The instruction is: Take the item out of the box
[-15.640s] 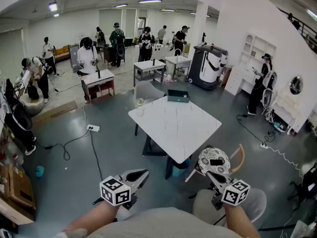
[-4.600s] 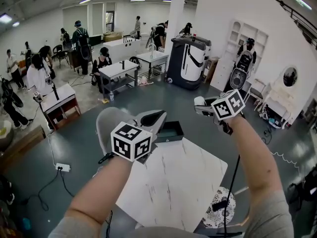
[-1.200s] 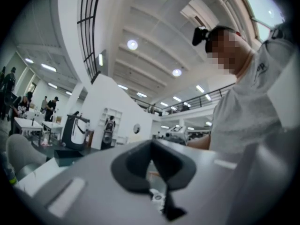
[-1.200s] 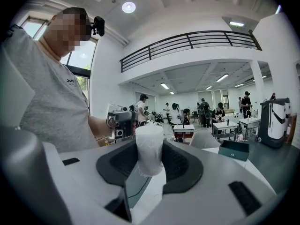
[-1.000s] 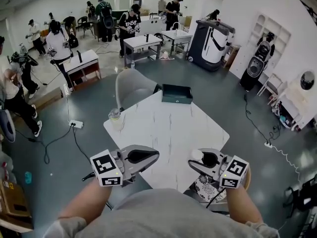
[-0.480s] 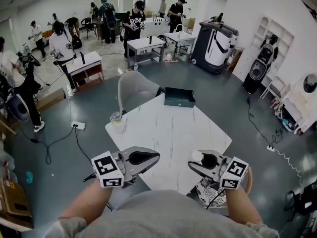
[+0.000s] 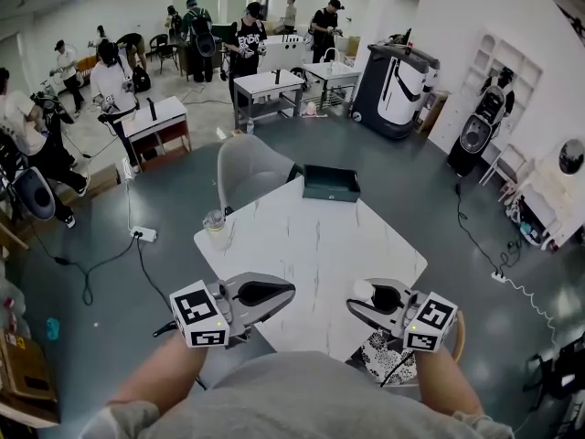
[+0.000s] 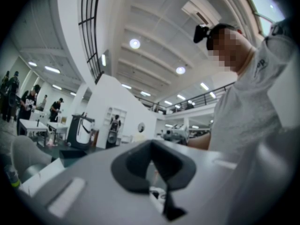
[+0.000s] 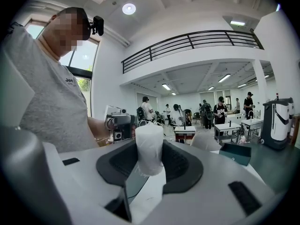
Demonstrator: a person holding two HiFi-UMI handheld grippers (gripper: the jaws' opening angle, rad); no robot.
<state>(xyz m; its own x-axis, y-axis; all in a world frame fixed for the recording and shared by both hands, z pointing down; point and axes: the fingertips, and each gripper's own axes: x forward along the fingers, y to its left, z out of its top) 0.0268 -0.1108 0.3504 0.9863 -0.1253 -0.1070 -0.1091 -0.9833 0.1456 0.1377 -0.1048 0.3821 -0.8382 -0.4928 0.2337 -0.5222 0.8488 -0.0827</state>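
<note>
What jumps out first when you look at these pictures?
The white wrapped roll clamped in the right gripper, by the near edge of the white marble table. Next, the dark green open box sitting at that table's far corner.

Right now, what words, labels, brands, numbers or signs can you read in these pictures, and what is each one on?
Nothing reads clearly.
White print on a bystander's black T-shirt: too small to read.
Dark print on the wearer's grey shirt: too blurred.
Left marker cube and right marker cube: patterns only, no letters.
</note>
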